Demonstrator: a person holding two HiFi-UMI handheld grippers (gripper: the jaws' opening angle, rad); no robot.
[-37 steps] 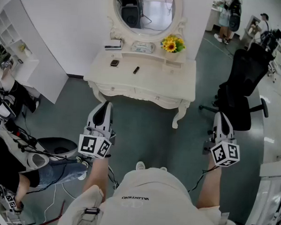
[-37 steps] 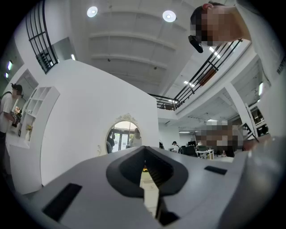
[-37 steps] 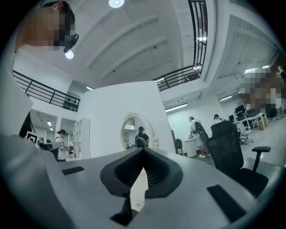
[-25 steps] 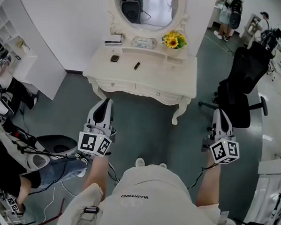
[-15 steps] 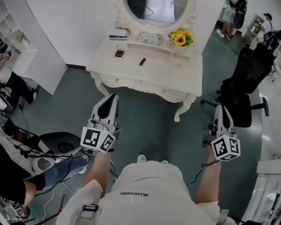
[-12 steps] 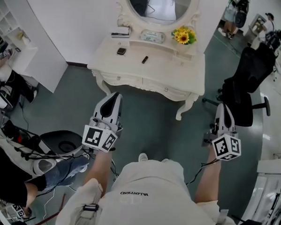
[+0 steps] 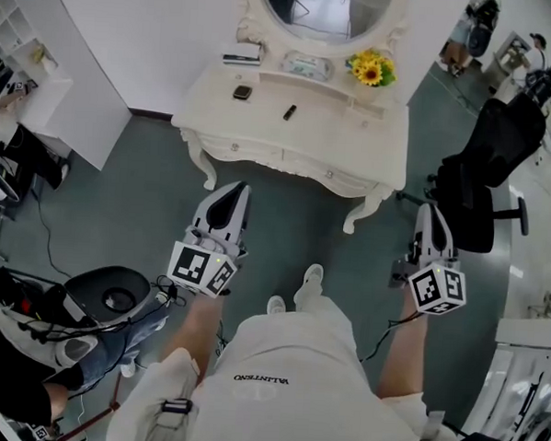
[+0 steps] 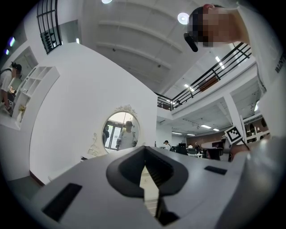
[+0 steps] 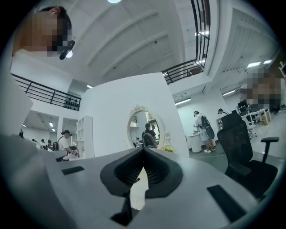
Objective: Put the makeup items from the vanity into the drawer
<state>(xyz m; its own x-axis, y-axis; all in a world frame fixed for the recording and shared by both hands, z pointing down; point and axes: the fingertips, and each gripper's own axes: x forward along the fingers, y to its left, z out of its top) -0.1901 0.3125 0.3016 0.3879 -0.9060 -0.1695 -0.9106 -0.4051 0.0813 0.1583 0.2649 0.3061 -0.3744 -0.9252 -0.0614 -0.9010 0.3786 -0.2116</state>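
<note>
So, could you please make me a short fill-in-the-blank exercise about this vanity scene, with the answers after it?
The flowers on the vanity are ____ in colour.
The left tongs and the right tongs are both ____ and empty.
In the head view, the black office chair stands to the ____ of the vanity.
Missing words: yellow; shut; right.

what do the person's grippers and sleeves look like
The left gripper and right gripper are grey-white tapering shells, dark inner pads, each with a white cube of black square markers. Black cable off the right one. Short cream sleeves.
</note>
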